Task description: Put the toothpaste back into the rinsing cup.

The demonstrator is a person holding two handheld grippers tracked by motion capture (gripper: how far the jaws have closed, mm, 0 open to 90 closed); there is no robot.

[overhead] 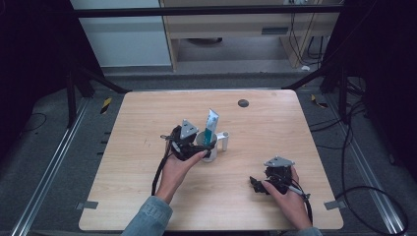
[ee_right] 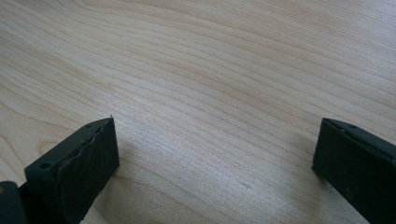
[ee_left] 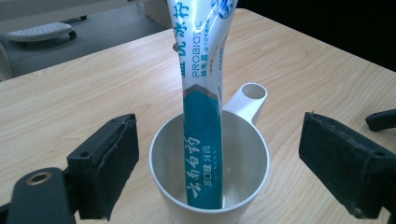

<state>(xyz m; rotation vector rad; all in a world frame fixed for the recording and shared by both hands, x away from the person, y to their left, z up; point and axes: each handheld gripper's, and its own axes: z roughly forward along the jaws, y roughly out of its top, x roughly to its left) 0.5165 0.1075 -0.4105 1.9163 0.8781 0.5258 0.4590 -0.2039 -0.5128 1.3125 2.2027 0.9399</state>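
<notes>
A white cup (overhead: 216,146) with a side handle stands near the middle of the wooden table (overhead: 137,196). A teal and white toothpaste tube (overhead: 212,125) stands upright in it, leaning on the rim. In the left gripper view the tube (ee_left: 201,121) rises out of the cup (ee_left: 166,154). My left gripper (ee_left: 229,163) is open, one jaw on each side of the cup, and neither pad touches it. From above, the left gripper (overhead: 196,146) sits just left of the cup. My right gripper (overhead: 256,186) rests open near the table's front right, with bare wood between its jaws (ee_right: 215,158).
A small dark round disc (overhead: 243,103) lies near the table's far edge. Black frame bars stand at both back corners, and cables (overhead: 354,162) trail on the floor to the right of the table.
</notes>
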